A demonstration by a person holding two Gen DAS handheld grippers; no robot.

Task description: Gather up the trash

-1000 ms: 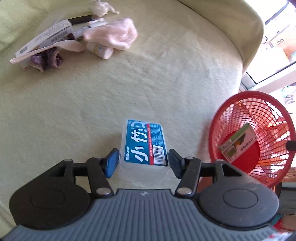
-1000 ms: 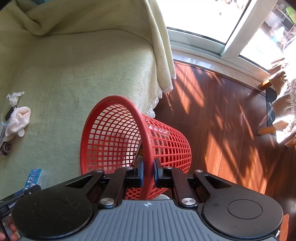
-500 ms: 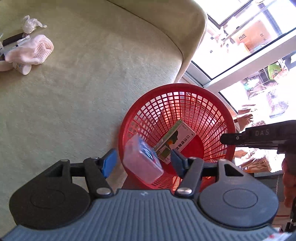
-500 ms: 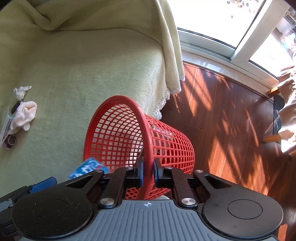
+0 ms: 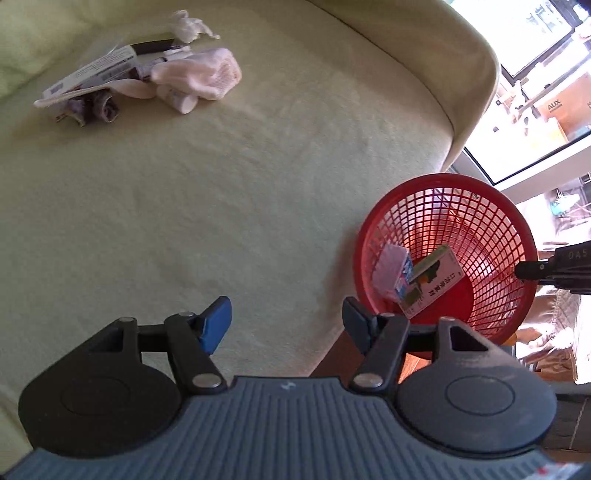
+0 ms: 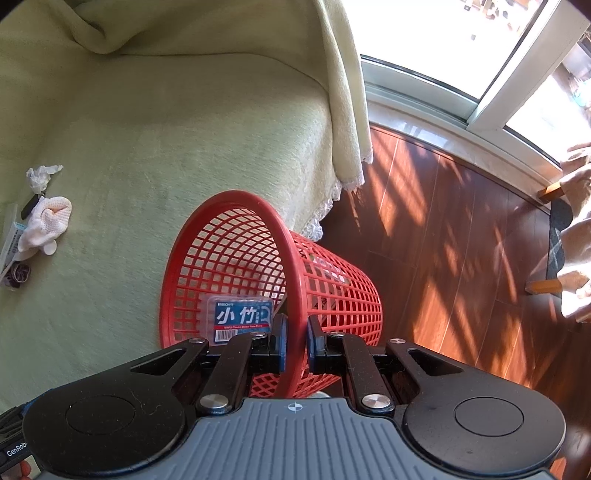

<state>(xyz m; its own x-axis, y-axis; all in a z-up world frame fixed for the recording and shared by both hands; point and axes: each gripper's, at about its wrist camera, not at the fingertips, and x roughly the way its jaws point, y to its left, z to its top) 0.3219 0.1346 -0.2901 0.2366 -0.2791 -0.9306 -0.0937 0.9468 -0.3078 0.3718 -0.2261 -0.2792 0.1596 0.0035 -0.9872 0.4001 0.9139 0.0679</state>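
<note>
The red mesh basket (image 5: 517, 236) (image 6: 332, 280) leans against the sofa edge, and my right gripper (image 6: 295, 336) is shut on its rim. Inside it lie the clear box with a blue label (image 5: 393, 271) (image 6: 240, 317) and a green-and-white carton (image 5: 432, 280). My left gripper (image 5: 286, 325) stands open and empty over the sofa seat, left of the basket. At the far left of the seat sits a pile of trash: a pale pink net glove (image 5: 199, 79) (image 6: 46, 221), a flat white package (image 5: 96, 70), a crumpled tissue (image 5: 190, 27) (image 6: 40, 177) and a dark purple wrapper (image 5: 96, 107).
The seat is covered by a pale green throw (image 5: 221, 166) whose lace hem hangs by the basket (image 6: 354, 162). Dark wooden floor (image 6: 461, 221) lies right of the sofa, with a window sill (image 6: 424, 99) beyond and draped furniture legs (image 6: 546, 284) at the far right.
The left gripper carried the blue-label box from the seat over the basket and let it go; the box now lies inside. The left gripper has swung back over the seat. The right keeps its hold.
</note>
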